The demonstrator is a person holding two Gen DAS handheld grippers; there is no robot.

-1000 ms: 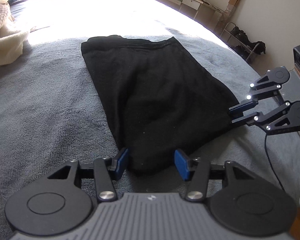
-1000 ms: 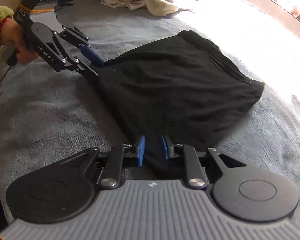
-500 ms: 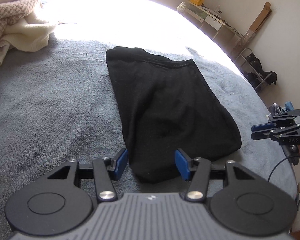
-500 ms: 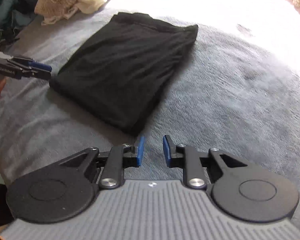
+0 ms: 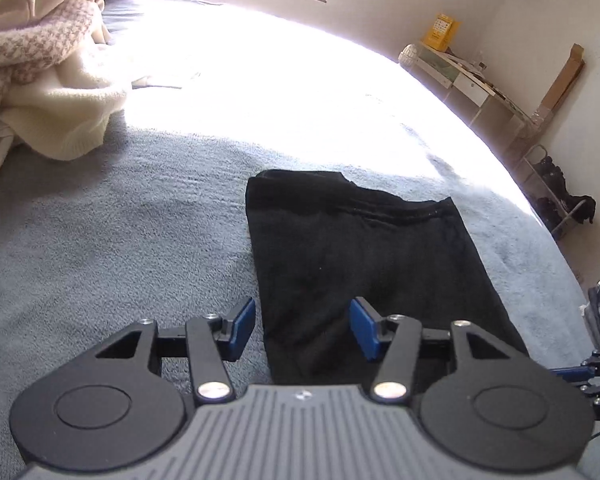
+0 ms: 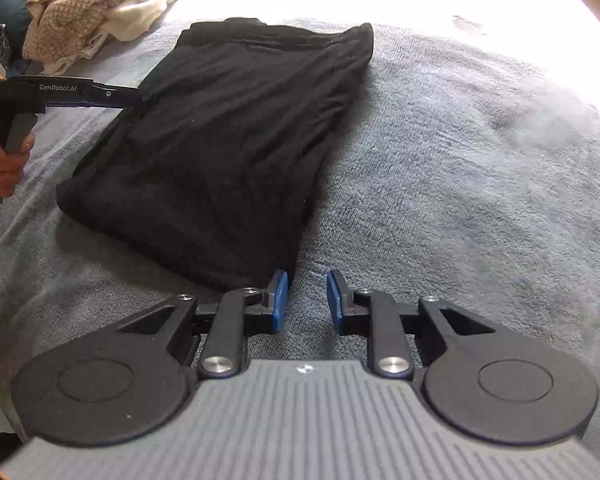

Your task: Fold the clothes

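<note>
A black garment [image 5: 360, 260] lies folded into a long rectangle on the grey bed cover [image 5: 100, 240]. My left gripper [image 5: 302, 320] hangs over its near left edge. Its jaws are opening, with black cloth showing below the gap and no pad pressing on it. In the right wrist view the same garment [image 6: 228, 140] runs away to the upper left. My right gripper [image 6: 307, 288] stands open by a narrow gap just right of its near corner, with only bed cover between the pads. The left gripper [image 6: 112, 96] shows edge-on at the garment's left side, in a hand [image 6: 8, 160].
A heap of cream and houndstooth clothes [image 5: 40, 80] lies at the far left of the bed, also in the right wrist view [image 6: 84, 12]. A desk [image 5: 472, 76] and a shoe rack [image 5: 556, 196] stand by the right wall. Sunlight washes out the far bed cover.
My right gripper has let go of the garment's corner, rolled and drawn back beside it. My left gripper has pulled back and tilted up. The garment now lies flat.
</note>
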